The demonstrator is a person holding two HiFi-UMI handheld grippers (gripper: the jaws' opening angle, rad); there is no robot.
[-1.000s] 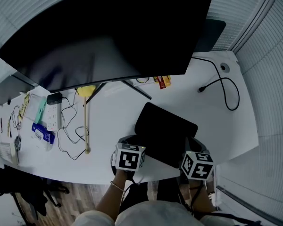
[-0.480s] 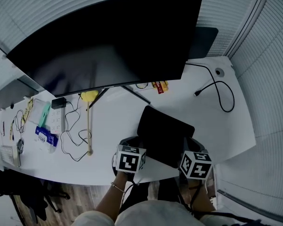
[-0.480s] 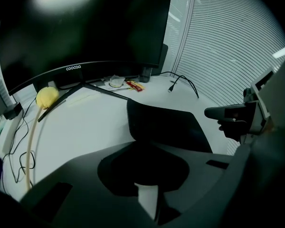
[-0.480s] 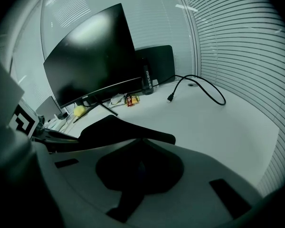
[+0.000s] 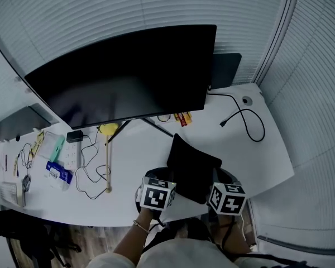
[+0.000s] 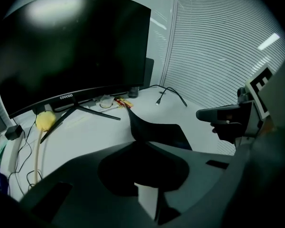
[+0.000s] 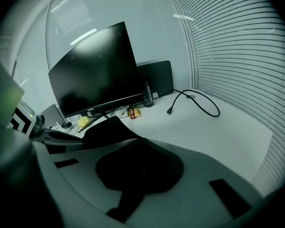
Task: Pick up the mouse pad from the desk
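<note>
The black mouse pad [image 5: 192, 169] hangs over the white desk [image 5: 245, 155] near its front edge, its far corner curled upward. My left gripper [image 5: 168, 180] is shut on the pad's near left edge and my right gripper [image 5: 214, 182] on its near right edge. In the left gripper view the mouse pad [image 6: 154, 131] rises out of the jaws of the left gripper [image 6: 141, 148] as a bent sheet, with the right gripper [image 6: 213, 114] beside it. In the right gripper view the mouse pad [image 7: 107, 129] runs from the jaws of the right gripper [image 7: 135, 144] toward the left gripper [image 7: 54, 137].
A large dark monitor [image 5: 123, 77] on a thin-legged stand fills the back of the desk. A black cable [image 5: 243, 119] loops at the right. Left lie a yellow-headed stick [image 5: 107, 155], a power strip [image 5: 71, 152], wires and small packets. Blinds wall the room.
Both grippers have risen with the mouse pad between them. The pad lay nearly flat on the desk before; now it is off the surface and its far end stands up.
</note>
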